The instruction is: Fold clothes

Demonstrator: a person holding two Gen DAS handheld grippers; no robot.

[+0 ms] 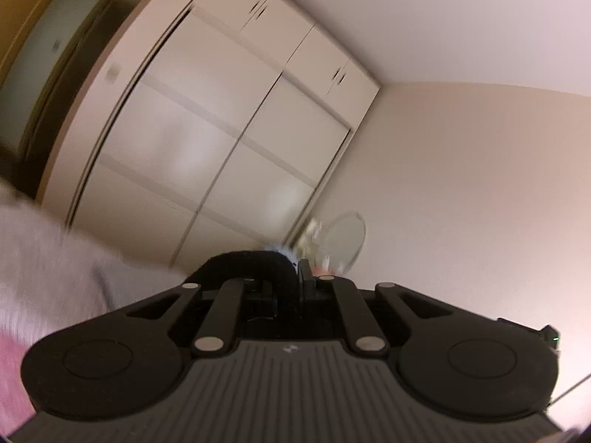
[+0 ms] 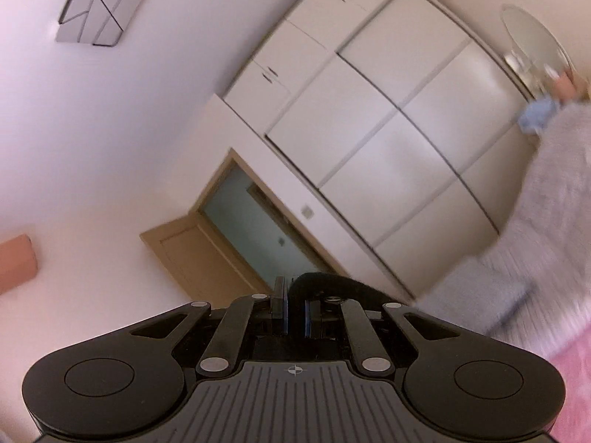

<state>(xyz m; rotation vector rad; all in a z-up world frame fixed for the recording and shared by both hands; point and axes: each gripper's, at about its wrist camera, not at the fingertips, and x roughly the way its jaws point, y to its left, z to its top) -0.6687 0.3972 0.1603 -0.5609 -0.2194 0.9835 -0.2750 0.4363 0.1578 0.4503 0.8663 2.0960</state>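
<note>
Two grippers pinch one black garment (image 1: pixel 255 264); fuzzy.

We are in a home bedroom. A tall cream wardrobe (image 1: pixel 207 118) with sliding doors and small top cupboards fills the middle of the left wrist view and the upper right of the right wrist view. A wood-framed doorway (image 2: pixel 229 236) sits at centre there, a flat square ceiling lamp (image 2: pixel 99 7) upper left, and a round mirror (image 2: pixel 535 40) at the far right edge.
</note>
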